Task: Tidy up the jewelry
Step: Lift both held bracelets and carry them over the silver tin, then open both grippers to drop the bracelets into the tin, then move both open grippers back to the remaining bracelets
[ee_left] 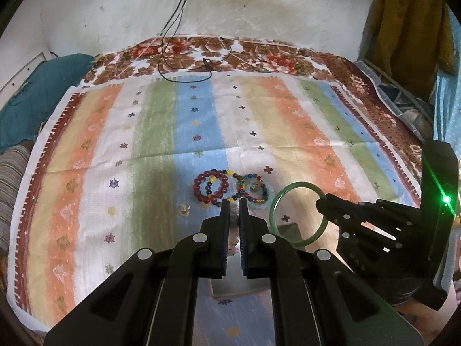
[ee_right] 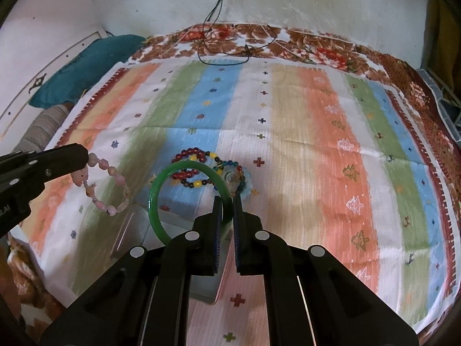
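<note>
Striped cloth (ee_right: pixel 317 132), wide margins round perhaps four clustered bracelets (ee_right: pixel 198 170).

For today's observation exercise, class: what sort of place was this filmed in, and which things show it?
Probably a bedroom at home. A striped pastel cloth is spread over a brown floral bedsheet, a teal pillow lies against the stained white wall, and a mustard garment hangs at the side.
</note>
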`<state>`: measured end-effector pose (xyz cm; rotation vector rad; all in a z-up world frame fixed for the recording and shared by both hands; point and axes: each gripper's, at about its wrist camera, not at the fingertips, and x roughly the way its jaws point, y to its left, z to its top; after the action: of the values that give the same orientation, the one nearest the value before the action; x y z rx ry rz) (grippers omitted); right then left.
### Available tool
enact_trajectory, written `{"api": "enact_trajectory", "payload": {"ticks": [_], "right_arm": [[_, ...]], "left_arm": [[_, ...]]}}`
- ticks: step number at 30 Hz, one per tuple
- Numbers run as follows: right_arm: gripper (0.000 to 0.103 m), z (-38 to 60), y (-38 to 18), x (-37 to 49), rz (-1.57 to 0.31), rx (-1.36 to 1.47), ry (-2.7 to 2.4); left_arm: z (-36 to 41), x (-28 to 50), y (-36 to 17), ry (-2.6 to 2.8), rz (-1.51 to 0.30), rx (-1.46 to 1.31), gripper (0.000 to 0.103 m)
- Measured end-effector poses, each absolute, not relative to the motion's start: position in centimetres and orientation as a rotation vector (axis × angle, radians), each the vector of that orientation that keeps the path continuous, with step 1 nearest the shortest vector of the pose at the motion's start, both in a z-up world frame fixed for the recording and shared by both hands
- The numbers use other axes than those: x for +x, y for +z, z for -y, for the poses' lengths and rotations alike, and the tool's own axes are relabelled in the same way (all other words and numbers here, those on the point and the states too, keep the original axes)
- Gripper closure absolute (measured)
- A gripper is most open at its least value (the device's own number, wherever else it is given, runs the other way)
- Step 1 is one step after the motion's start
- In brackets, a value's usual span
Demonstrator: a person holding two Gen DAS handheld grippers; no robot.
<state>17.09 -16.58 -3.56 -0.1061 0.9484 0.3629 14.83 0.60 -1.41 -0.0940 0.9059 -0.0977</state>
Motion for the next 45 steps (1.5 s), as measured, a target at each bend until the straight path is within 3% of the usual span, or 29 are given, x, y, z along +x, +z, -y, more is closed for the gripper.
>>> {"api": "enact_trajectory", "payload": {"ticks": [19, 20, 21, 22, 23, 25, 28, 31, 35, 45], "right_arm": [[0.091, 15.6, -4.3, 14.1, -1.020, -0.102, 0.484], [0.082, 15.7, -4.5, 14.2, -1.029, -0.093, 0.478], [0.062, 15.8, -4.5, 14.2, -1.027, -0.087, 0.471], [0.056, 16.0, -4.3, 14.3, -1.020, -0.084, 0.463], [0.056, 16.2, -4.2, 14.5, -1.015, -0.082, 0.452], [0.056, 16.6, -4.1, 14.8, -1.013, -0.073, 0.437], [0.054, 17.3, -4.2, 15.5, -1.019, -0.054, 0.420], [0.048, 17.9, -4.3, 16.4, -1.021, -0.031, 0.400], [0.040, 18.5, -4.2, 17.4, -1.018, -0.008, 0.385], [0.025, 18.3, -4.7, 19.6, -1.026, 0.008, 0.375]], "left_arm": [[0.3, 11.9, -1.1, -0.148, -0.907, -0.105, 0.097], [0.3, 11.9, -1.2, -0.141, -0.908, -0.101, 0.094], [0.2, 11.9, -1.3, -0.131, -0.910, -0.096, 0.091], [0.1, 12.0, -1.3, -0.125, -0.911, -0.096, 0.085], [-0.1, 12.1, -1.4, -0.116, -0.912, -0.100, 0.079], [-0.6, 12.4, -1.4, -0.094, -0.911, -0.107, 0.078], [-1.3, 12.8, -1.6, -0.060, -0.912, -0.105, 0.059], [-2.2, 13.4, -2.3, -0.023, -0.929, -0.105, 0.055], [-3.1, 14.2, -2.9, 0.010, -0.948, -0.121, 0.042], [-4.4, 16.2, -4.6, 0.033, -0.994, -0.154, 0.028]]}}
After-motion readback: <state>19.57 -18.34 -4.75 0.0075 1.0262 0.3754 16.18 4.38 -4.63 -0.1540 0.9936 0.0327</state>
